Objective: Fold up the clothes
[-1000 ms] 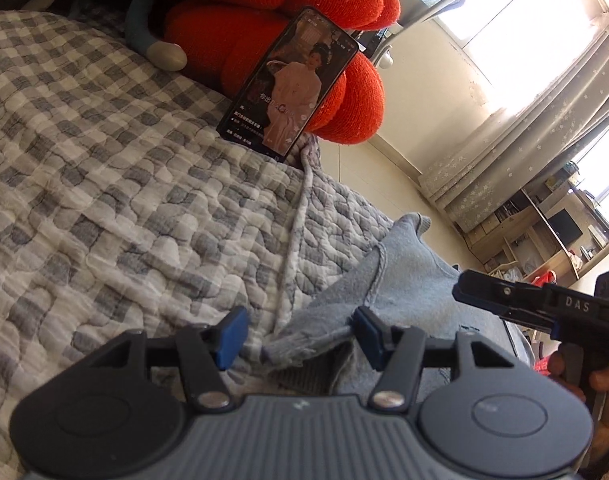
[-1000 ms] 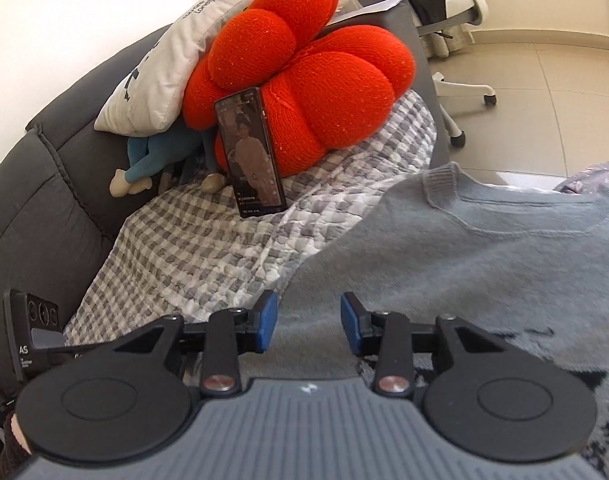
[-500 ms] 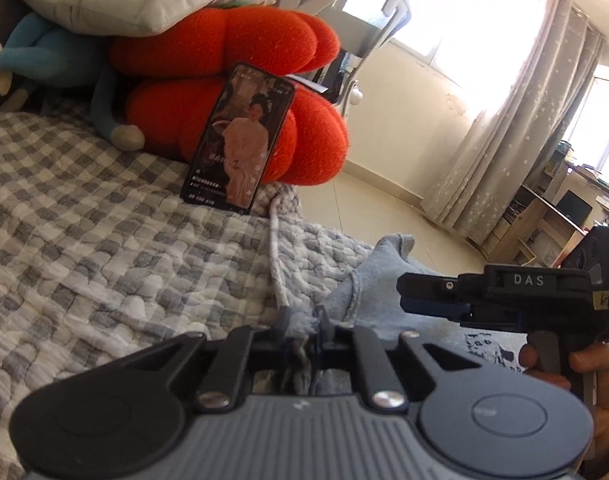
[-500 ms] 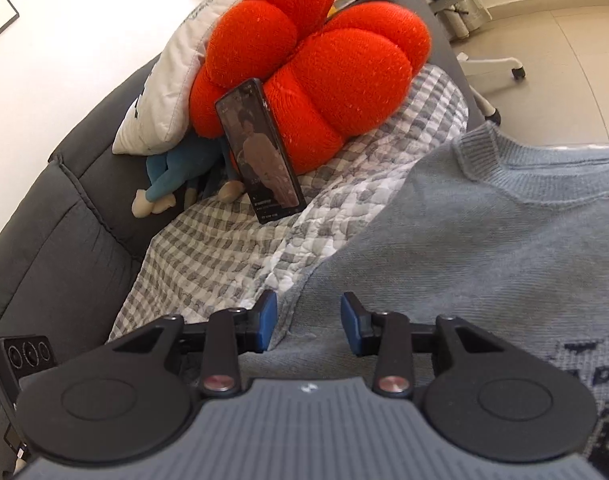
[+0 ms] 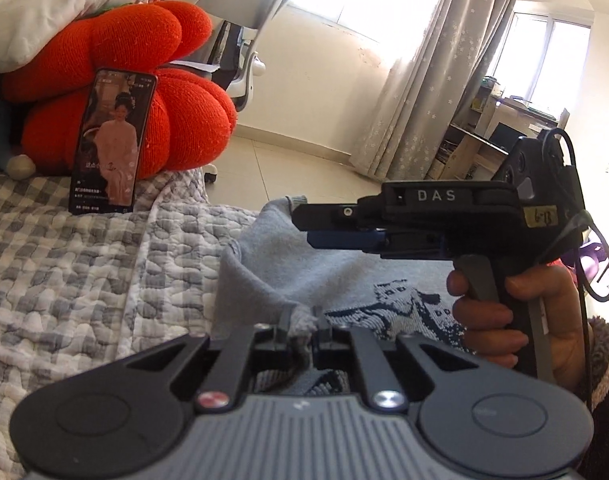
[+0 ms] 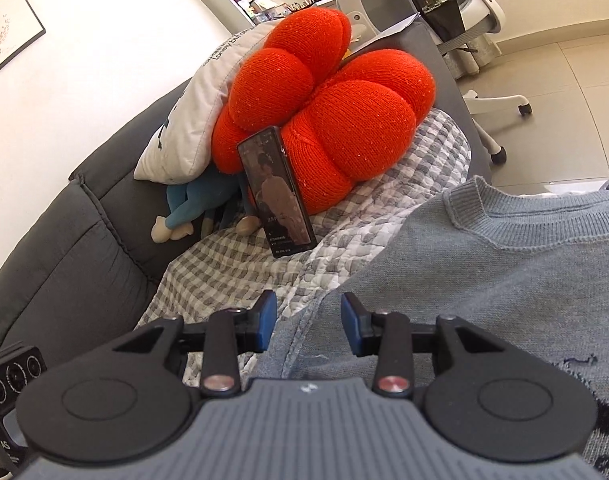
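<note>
A grey-blue knit sweater (image 5: 272, 264) with a dark pattern lies on the checked quilt (image 5: 84, 272). In the left wrist view my left gripper (image 5: 302, 324) is shut on a bunched fold of the sweater's edge and holds it raised a little off the quilt. In the right wrist view the sweater (image 6: 504, 280) spreads to the right with its ribbed collar at the far side. My right gripper (image 6: 304, 320) stands open just above the sweater's left edge, with nothing pinched between its blue pads. From the left wrist view, the right gripper (image 5: 308, 226) shows side-on over the sweater, held by a hand (image 5: 500, 316).
A phone (image 6: 278, 192) with a lit screen leans on a red knit cushion (image 6: 336, 120). A white pillow (image 6: 200, 120) and a blue plush toy (image 6: 192, 208) lie behind it on the grey sofa (image 6: 64, 248). An office chair (image 6: 476, 40) stands on the tiled floor beyond.
The left jaws closed on the sweater's edge, then the gripper rolled and moved right and slightly up with the fabric. The right gripper stayed open, nearly in place.
</note>
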Demonstrator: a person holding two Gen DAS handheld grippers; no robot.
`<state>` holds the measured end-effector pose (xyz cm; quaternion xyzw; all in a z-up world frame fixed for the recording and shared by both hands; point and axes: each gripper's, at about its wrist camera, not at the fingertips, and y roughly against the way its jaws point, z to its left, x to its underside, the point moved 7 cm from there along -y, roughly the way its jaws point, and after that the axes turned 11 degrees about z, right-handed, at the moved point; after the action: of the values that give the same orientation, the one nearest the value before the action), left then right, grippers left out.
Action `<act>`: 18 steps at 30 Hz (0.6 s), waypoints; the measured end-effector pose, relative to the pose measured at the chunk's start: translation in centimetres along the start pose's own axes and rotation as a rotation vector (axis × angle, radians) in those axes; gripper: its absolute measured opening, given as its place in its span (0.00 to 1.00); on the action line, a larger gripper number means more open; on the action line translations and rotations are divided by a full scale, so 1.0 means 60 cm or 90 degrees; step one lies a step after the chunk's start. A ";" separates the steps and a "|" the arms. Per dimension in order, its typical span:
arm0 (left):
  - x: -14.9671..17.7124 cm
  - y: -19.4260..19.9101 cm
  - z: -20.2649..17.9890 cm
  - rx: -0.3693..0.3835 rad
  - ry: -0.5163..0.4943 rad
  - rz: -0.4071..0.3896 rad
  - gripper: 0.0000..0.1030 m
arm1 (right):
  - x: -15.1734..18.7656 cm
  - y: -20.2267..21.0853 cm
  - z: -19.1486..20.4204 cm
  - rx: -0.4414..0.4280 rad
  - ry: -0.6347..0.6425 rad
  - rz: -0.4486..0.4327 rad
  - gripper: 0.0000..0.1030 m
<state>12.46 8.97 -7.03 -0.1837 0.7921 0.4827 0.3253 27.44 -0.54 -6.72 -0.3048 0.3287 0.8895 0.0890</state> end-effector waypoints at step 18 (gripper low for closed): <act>0.018 0.027 -0.023 0.006 0.007 0.032 0.46 | 0.049 -0.039 -0.049 0.094 0.125 0.136 0.00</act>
<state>10.25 8.54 -6.32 -0.1650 0.8007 0.4858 0.3094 27.35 -0.75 -11.46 -0.3462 0.4309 0.8332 -0.0164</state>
